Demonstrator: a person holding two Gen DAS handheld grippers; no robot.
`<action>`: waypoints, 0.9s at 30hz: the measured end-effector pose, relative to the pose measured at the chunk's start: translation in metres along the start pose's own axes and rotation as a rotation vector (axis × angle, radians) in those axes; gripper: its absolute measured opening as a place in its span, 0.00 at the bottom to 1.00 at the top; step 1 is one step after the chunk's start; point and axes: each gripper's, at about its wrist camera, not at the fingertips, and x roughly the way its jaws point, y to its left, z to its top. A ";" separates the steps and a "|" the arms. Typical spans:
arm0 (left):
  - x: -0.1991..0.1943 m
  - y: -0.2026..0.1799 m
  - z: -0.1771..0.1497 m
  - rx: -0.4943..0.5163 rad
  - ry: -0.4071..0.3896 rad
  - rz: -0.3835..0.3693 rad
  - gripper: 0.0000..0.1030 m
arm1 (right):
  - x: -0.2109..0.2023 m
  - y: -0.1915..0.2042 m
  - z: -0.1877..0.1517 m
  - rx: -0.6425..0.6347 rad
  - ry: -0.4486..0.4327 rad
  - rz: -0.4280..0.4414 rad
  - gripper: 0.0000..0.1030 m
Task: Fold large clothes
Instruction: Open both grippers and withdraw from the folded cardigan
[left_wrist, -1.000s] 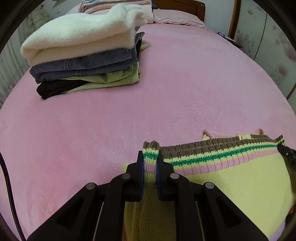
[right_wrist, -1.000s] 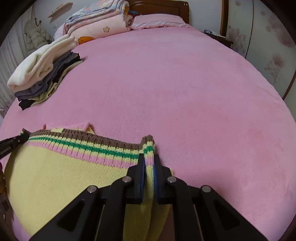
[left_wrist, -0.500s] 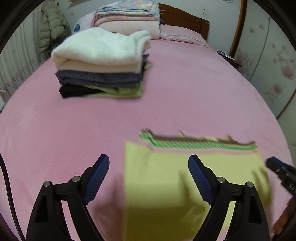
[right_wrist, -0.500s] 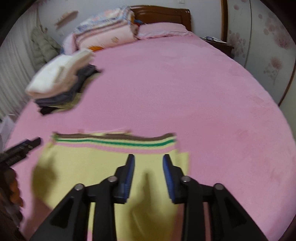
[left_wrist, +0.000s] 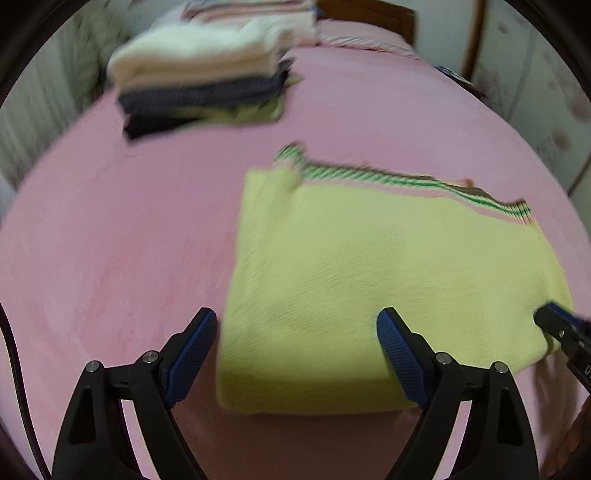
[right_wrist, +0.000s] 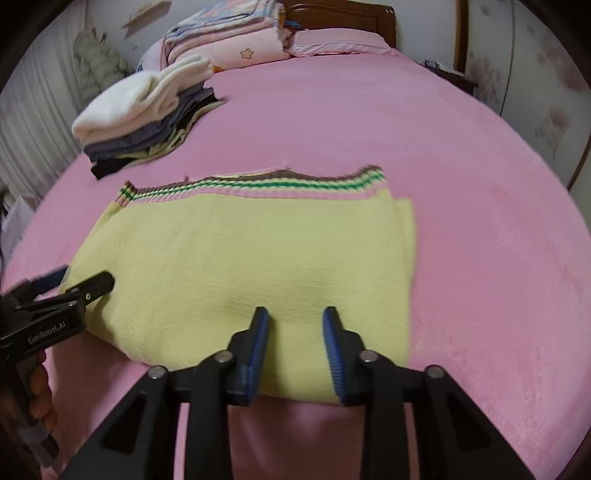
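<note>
A yellow knit sweater with a green, pink and brown striped hem lies folded flat on the pink bed; it also shows in the right wrist view. My left gripper is wide open and empty above the sweater's near left edge. It appears in the right wrist view at the sweater's left side. My right gripper is open and empty over the sweater's near edge. It shows at the far right of the left wrist view.
A stack of folded clothes with a white fleece on top sits at the back left of the bed; it is blurred in the left wrist view. Folded quilts lie by the wooden headboard. The pink bed cover spreads to the right.
Both grippers let go of the striped hem, opened and drew back toward the sweater's near edge. The sweater now lies folded flat.
</note>
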 end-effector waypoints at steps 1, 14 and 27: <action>0.003 0.008 -0.001 -0.036 0.015 -0.022 0.87 | -0.001 -0.006 -0.002 0.012 0.000 0.012 0.21; -0.004 0.016 0.003 -0.064 0.038 -0.038 0.87 | -0.002 -0.001 0.000 0.026 0.010 -0.015 0.23; -0.078 -0.002 0.018 -0.019 -0.020 0.020 0.87 | -0.057 0.005 0.008 0.079 -0.042 0.042 0.23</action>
